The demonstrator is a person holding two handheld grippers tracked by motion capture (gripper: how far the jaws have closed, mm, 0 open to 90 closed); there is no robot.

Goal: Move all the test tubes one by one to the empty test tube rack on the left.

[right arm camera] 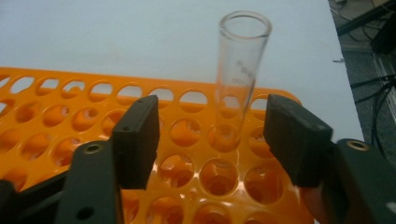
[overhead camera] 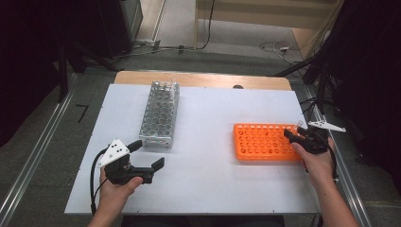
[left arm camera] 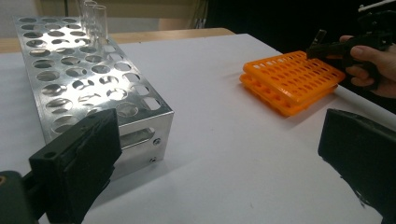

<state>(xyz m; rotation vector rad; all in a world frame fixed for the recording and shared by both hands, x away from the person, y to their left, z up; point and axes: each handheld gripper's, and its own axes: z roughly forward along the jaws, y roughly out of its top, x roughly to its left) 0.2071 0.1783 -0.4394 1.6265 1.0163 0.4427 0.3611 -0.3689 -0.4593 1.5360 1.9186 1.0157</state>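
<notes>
I am working on a glass test tube [right arm camera: 238, 84] that stands upright in a hole of the orange rack [overhead camera: 265, 141], close to the rack's far right corner, by the right edge of the desk [overhead camera: 208, 184]. My right gripper [right arm camera: 210, 140] has its jaws partly closed, one on each side of the tube, but neither pad touches the glass, so nothing is held yet. My left gripper [overhead camera: 147, 153] rests wide and empty near the front left corner, just in front of the metal rack [overhead camera: 161, 113], which carries a few more tubes [left arm camera: 93, 18] at its far end. I judge the tube light, rigid, smooth and breakable. I would take it on the bare wall above the rack, below the rim, squeezing gently and lifting straight so it cannot slip or crack.
</notes>
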